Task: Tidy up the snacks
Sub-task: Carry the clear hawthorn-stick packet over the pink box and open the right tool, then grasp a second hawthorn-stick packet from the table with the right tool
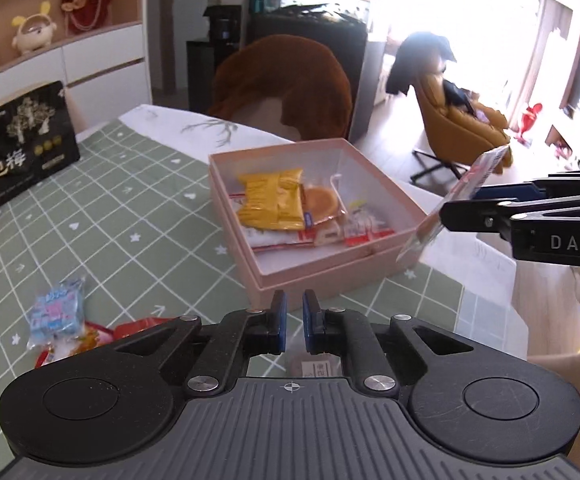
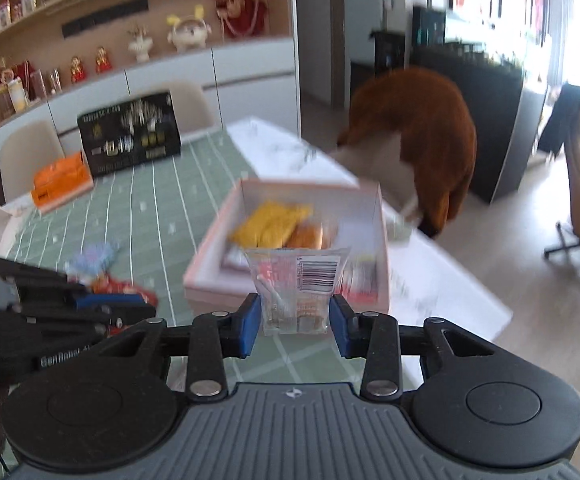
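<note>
A pink open box (image 1: 322, 268) stands on the green checked tablecloth and holds a yellow snack pack (image 1: 271, 200), a clear-wrapped orange cake (image 1: 322, 200) and red-white packets. My right gripper (image 2: 294, 322) is shut on a clear snack packet (image 2: 298, 280) with a barcode, held in the air just before the box (image 2: 209, 264). In the left wrist view that gripper (image 1: 450, 210) comes in from the right with the packet (image 1: 462, 196) by the box's right corner. My left gripper (image 1: 294, 320) is nearly shut and empty, just short of the box's near corner.
Loose snacks lie left of my left gripper: a blue packet (image 1: 55, 312) and red packets (image 1: 129, 326). A black gift box (image 1: 21, 148) and an orange box (image 2: 59, 186) stand at the table's far left. A brown-covered chair (image 1: 285, 84) is behind the table.
</note>
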Demonstrator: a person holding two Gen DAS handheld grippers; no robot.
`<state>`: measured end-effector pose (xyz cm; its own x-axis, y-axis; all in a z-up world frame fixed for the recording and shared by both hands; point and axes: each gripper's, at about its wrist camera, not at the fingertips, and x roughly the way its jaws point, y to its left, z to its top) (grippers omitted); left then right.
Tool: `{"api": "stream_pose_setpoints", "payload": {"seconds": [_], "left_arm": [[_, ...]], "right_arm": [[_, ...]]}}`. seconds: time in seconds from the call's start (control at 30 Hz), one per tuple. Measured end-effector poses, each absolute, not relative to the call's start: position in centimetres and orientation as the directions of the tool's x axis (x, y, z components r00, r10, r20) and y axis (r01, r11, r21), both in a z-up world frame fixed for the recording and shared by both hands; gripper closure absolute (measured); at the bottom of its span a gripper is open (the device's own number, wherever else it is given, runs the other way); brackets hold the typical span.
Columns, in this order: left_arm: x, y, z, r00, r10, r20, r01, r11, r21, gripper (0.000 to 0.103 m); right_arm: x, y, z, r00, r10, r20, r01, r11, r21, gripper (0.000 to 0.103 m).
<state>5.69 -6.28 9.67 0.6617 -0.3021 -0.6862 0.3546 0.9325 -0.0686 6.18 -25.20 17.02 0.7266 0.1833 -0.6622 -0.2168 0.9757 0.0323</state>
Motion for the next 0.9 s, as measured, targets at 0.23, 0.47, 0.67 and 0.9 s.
{"api": "stream_pose_setpoints", "payload": {"seconds": [0.23, 0.47, 0.67, 0.9], "left_arm": [[4.6, -4.9, 5.7, 0.595, -0.341, -0.728, 0.353, 0.924, -0.145, 0.086], [2.9, -9.5, 3.2, 0.548, -0.232, -0.804, 0.440, 0.897, 0.041, 0.083], [3.2, -11.2, 2.2, 0.505, -0.213, -0.836, 0.465, 0.884, 0.056, 0.073], [3.5, -10.8, 2.4, 0.452, -0.326, -0.831, 0.483, 0.872, -0.079, 0.046]], "right_arm": [[5.8, -24.8, 13.3, 0.662, 0.156, -0.733, -0.216, 0.976, 0.013, 0.066], [4.9, -25.3, 6.0, 0.524, 0.116, -0.844, -0.143, 0.989, 0.047, 0.066], [3.9, -24.9, 5.4, 0.526, 0.087, -0.846, -0.156, 0.988, 0.004, 0.048], [3.1, -26.3, 5.4, 0.512, 0.104, -0.853, -0.127, 0.991, 0.044, 0.045]]}}
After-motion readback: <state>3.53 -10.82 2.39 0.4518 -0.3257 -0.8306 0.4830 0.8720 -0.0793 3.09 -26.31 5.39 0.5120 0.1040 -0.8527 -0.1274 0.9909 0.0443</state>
